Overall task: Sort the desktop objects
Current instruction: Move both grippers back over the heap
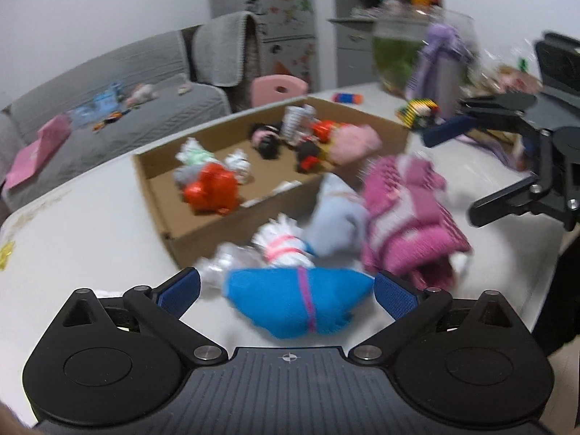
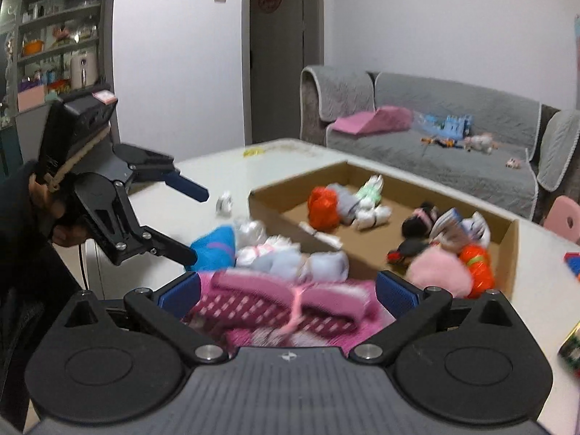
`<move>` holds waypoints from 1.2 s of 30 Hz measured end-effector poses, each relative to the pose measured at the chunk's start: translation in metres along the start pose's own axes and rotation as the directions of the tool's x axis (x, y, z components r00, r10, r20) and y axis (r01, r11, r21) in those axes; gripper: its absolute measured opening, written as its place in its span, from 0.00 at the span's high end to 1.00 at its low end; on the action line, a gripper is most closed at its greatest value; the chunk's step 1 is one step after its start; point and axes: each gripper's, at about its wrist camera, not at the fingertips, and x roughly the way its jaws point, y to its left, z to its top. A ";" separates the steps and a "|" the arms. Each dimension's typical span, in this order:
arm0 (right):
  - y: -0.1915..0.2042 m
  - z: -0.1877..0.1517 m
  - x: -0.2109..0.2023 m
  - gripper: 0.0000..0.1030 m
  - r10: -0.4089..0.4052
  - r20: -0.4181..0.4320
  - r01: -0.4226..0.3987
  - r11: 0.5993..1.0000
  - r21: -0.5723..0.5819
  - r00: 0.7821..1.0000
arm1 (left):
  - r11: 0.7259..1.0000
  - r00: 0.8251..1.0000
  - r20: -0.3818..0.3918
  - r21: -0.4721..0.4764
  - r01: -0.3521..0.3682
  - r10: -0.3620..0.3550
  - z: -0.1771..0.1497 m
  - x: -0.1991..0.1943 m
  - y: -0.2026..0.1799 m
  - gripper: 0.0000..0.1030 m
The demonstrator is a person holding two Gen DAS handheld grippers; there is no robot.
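A bright blue sock bundle (image 1: pixel 297 301) lies on the white table between the pads of my left gripper (image 1: pixel 288 293), which stands open; the pads do not press it. My right gripper (image 2: pixel 288 295) is open too, with a pink knitted bundle (image 2: pixel 290 301) lying between its fingers. Next to these lie a pale blue sock (image 1: pixel 337 217) and a white bundle tied with a pink band (image 1: pixel 282 243). Behind them stands a shallow cardboard box (image 1: pixel 159 195) holding several bundles, among them an orange one (image 1: pixel 210 188) and a fluffy pink one (image 1: pixel 351 141). The picture is blurred.
A grey sofa (image 2: pixel 435 137) with toys is beyond the table. A pink chair back (image 1: pixel 279 88), a purple bottle (image 1: pixel 442 69), a glass jar (image 1: pixel 395 50) and a striped toy (image 1: pixel 417 110) stand behind the box. A small white bundle (image 2: pixel 224 203) lies left of the box.
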 end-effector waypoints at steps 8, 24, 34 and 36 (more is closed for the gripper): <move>-0.004 -0.012 -0.003 0.01 -0.073 0.001 0.073 0.997 -0.032 0.997 | 0.992 0.995 -0.076 0.113 -0.062 0.071 -0.013 0.032 -0.019 0.00; -0.076 -0.027 0.007 0.01 -0.209 -0.029 0.206 0.921 0.329 0.978 | 0.965 0.972 -0.135 -0.153 -0.211 0.191 -0.024 0.028 0.035 0.01; -0.014 -0.016 0.013 0.01 0.081 0.045 -0.082 0.997 0.011 0.996 | 0.963 0.973 -0.090 -0.147 -0.224 0.213 -0.033 0.017 0.028 0.00; -0.008 -0.014 0.018 0.01 0.100 0.040 -0.099 0.995 -0.025 0.994 | 0.962 0.974 -0.096 -0.166 -0.217 0.204 -0.032 0.020 0.030 0.00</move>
